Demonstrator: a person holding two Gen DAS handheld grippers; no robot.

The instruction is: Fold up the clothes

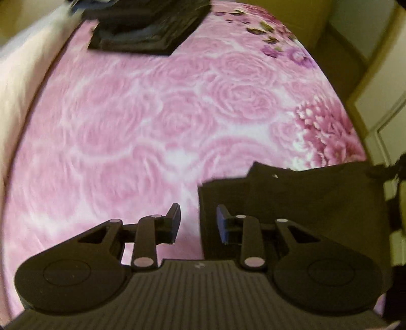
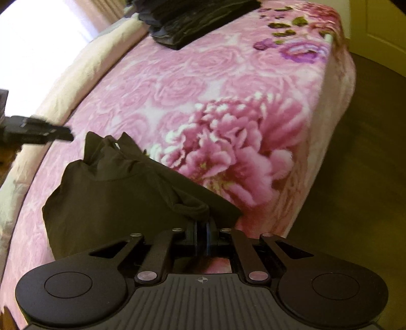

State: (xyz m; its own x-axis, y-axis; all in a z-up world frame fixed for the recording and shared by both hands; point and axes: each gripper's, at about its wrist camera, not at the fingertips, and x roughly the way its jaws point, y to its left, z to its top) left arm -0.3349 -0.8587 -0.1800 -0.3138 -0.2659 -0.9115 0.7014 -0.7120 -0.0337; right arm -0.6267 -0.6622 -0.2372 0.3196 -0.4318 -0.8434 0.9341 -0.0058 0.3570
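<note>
A black garment [image 2: 114, 193] lies partly folded on the pink floral blanket [image 2: 203, 83] near the bed's front edge. My right gripper [image 2: 201, 226] is shut on a bunched edge of this garment at its near right corner. In the left wrist view the same garment [image 1: 304, 203] lies flat at the right. My left gripper [image 1: 198, 223] is open and empty, hovering over the blanket [image 1: 152, 121] at the garment's left edge. The left gripper also shows in the right wrist view [image 2: 50, 132] at the far left.
A stack of folded dark clothes [image 1: 149, 28] sits at the far end of the bed, also in the right wrist view [image 2: 200, 20]. A cream sheet [image 2: 83, 76] runs along the left side. The bed edge and dark floor [image 2: 368, 152] are to the right.
</note>
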